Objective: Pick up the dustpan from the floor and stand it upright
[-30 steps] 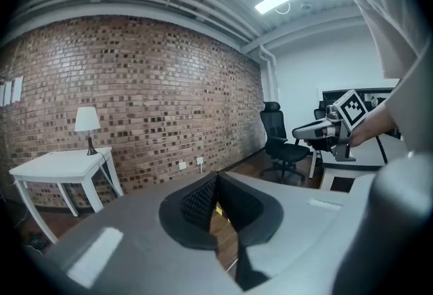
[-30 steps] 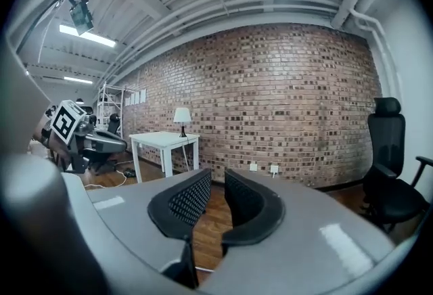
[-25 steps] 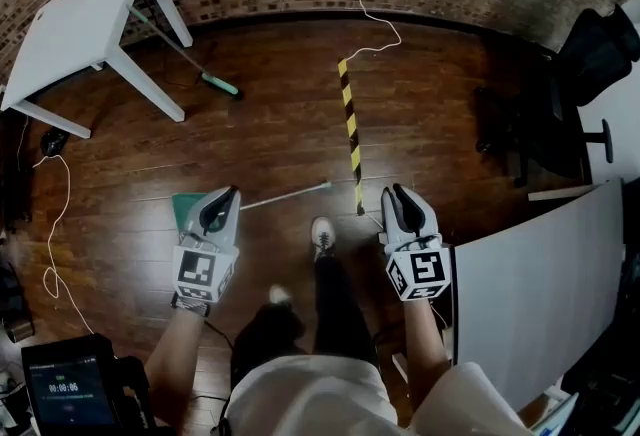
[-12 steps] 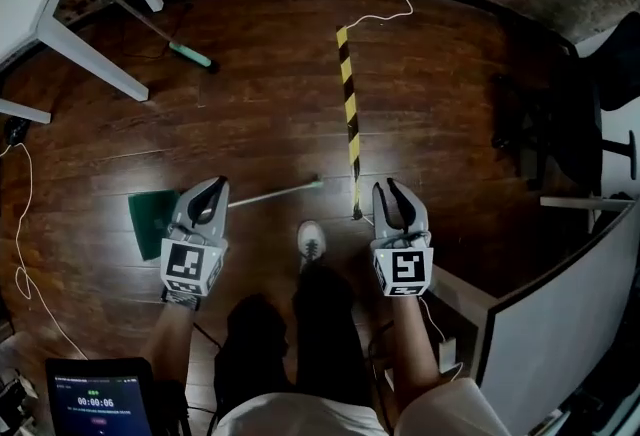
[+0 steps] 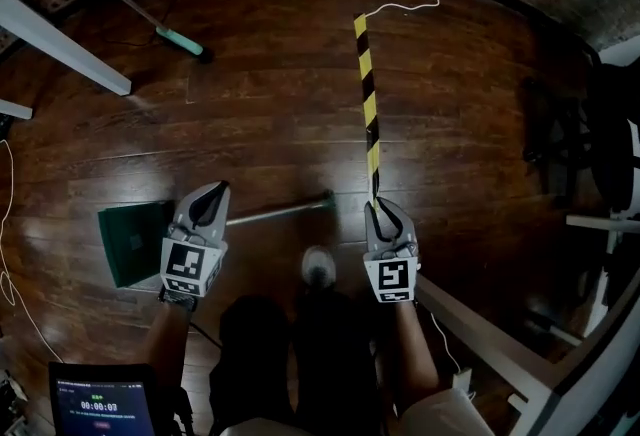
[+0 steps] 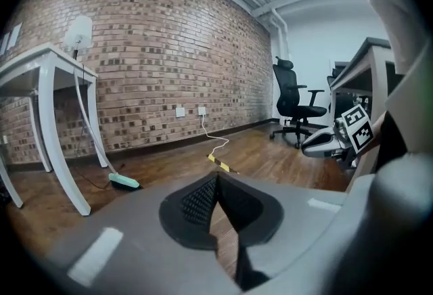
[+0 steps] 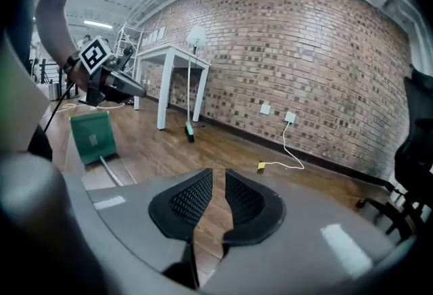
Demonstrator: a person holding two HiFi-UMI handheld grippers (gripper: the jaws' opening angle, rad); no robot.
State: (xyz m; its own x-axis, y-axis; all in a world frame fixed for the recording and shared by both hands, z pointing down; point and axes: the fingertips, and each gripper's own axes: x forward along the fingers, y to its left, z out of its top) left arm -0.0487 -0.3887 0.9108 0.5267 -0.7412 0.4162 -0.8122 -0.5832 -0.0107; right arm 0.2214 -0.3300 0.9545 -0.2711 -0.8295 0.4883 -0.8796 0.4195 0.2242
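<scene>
The left gripper [image 5: 204, 206] is pinched closed, empty. The right gripper [image 5: 388, 217] shows a small gap (its jaws have just been closing), empty too. The green dustpan [image 5: 128, 242] lies flat on the floor [image 5: 270, 104] by the left gripper, its handle [image 5: 285, 210] pointing toward the right one.

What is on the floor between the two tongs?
In the head view, the dustpan's handle lies on the floor between the left tongs and right tongs, with the person's shoe beside it.
</scene>
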